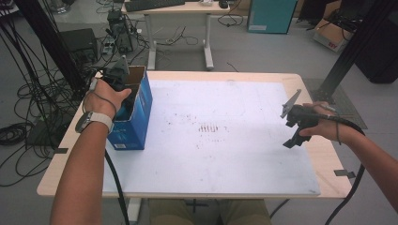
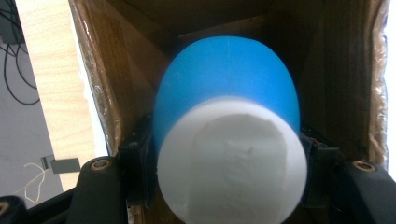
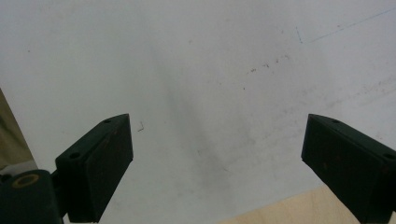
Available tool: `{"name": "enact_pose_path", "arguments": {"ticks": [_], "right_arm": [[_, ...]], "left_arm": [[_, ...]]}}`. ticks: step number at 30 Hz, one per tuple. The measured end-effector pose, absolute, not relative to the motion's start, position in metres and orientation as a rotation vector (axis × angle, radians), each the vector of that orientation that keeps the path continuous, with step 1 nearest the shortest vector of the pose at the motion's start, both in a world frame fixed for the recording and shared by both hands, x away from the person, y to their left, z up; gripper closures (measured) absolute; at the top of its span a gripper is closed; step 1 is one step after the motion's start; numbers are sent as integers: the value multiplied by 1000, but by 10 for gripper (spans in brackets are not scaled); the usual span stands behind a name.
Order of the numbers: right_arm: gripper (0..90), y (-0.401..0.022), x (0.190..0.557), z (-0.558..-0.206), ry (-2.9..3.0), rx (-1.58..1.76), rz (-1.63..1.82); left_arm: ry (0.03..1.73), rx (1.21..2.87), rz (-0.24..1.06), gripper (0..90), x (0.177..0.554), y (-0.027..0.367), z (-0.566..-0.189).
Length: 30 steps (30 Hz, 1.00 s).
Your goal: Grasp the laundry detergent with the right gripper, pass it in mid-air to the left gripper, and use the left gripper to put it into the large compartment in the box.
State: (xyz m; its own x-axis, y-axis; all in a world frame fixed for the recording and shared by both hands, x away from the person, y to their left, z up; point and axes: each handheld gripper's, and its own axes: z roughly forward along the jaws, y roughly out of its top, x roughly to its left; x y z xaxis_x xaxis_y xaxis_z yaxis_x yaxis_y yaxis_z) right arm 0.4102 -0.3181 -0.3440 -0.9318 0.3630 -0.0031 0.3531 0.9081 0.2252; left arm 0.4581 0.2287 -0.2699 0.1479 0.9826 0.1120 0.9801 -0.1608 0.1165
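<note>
Far left of the high view, my left gripper [image 1: 118,79] sits at the open top of the blue cardboard box [image 1: 133,117], which stands upright at the left edge of the white sheet [image 1: 220,140] on the worktop [image 1: 324,154]. My left hand [image 1: 105,96] wraps the gripper body, with a watch [image 1: 94,119] on the wrist. In the left gripper view the left gripper [image 2: 229,154] is clamped on a blue-and-white object [image 2: 229,140]: rounded blue body, flat white end facing the camera, jaws pressing its two sides. The object is inside the box, brown inner walls [image 2: 116,70] close around it; I can't tell whether it touches the bottom. Bare worktop wood shows beside the box at that view's left. Moving right, the middle of the sheet has a patch of small dark marks [image 1: 209,127]. Far right, my right gripper [image 1: 293,138] hovers over the sheet's right edge, tilted down, held in my right hand [image 1: 319,124], cable trailing off toward me. In the right gripper view the right gripper [image 3: 217,154] has its jaws spread wide with nothing between them, just white sheet below and a strip of worktop wood at the bottom right corner.
</note>
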Motion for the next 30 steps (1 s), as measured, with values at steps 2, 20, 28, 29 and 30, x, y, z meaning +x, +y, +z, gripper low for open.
{"name": "enact_pose_path", "arguments": {"ticks": [2, 20, 28, 29, 30], "right_arm": [[87, -318, 410, -344, 3026, 570, 341], [87, -318, 409, -345, 3031, 576, 339], [87, -319, 409, -344, 3031, 577, 335], [87, -319, 409, -344, 3032, 578, 335], [87, -319, 409, -345, 3029, 580, 342]], "left_arm": [[2024, 2368, 254, 374, 458, 229, -270], [2024, 2366, 255, 374, 458, 229, -270], [2025, 2367, 257, 374, 458, 228, -270], [2026, 2366, 257, 374, 458, 228, -270], [2025, 2368, 257, 374, 458, 228, -270]]}}
